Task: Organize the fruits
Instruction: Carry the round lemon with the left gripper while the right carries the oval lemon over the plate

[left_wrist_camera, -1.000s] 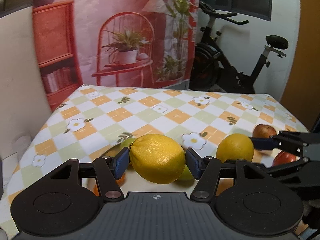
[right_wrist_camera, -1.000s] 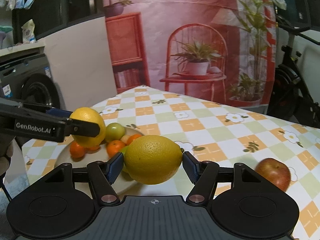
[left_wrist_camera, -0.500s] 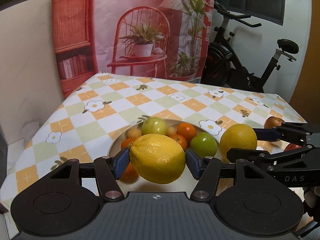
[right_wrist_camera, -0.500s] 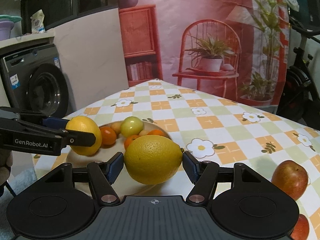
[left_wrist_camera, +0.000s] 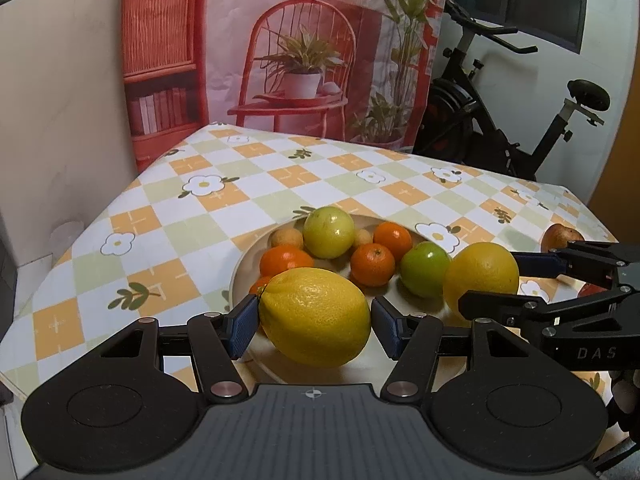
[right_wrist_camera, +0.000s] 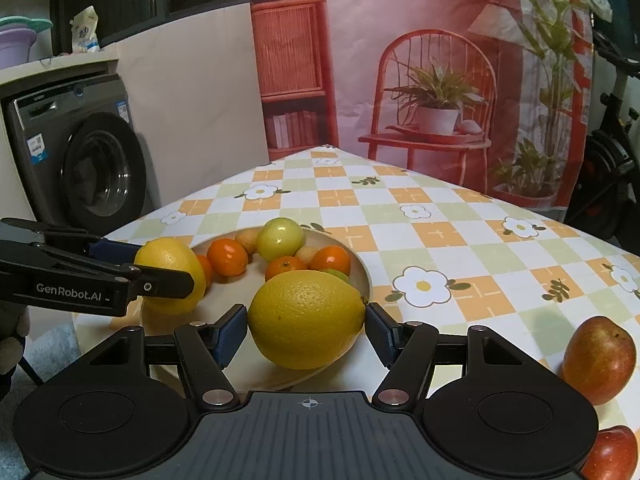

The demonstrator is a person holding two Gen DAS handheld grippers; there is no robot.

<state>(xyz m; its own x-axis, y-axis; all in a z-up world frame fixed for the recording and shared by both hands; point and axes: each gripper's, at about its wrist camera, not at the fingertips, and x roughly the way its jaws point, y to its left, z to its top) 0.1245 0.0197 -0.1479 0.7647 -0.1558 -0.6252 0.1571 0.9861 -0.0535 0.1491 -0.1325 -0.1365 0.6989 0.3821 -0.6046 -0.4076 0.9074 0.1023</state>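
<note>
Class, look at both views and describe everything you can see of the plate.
The plate is round, shallow and pale beige, perhaps ceramic, lying flat on the checked tablecloth near the table's corner. It holds small oranges, two green fruits and small tan fruits. Its near part is hidden behind two lemons, each gripped in a tool over it.

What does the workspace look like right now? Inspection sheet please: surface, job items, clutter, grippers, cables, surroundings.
Surface: checked floral tablecloth.
Job's things: plate holding oranges and green fruit; two red apples on the cloth to the right of the plate.
Clutter: nothing seen.
Grippers: left gripper shut on a lemon; right gripper shut on a second lemon; both over the plate.
Cables: nothing seen.
Surroundings: printed backdrop, exercise bike, washing machine.
</note>
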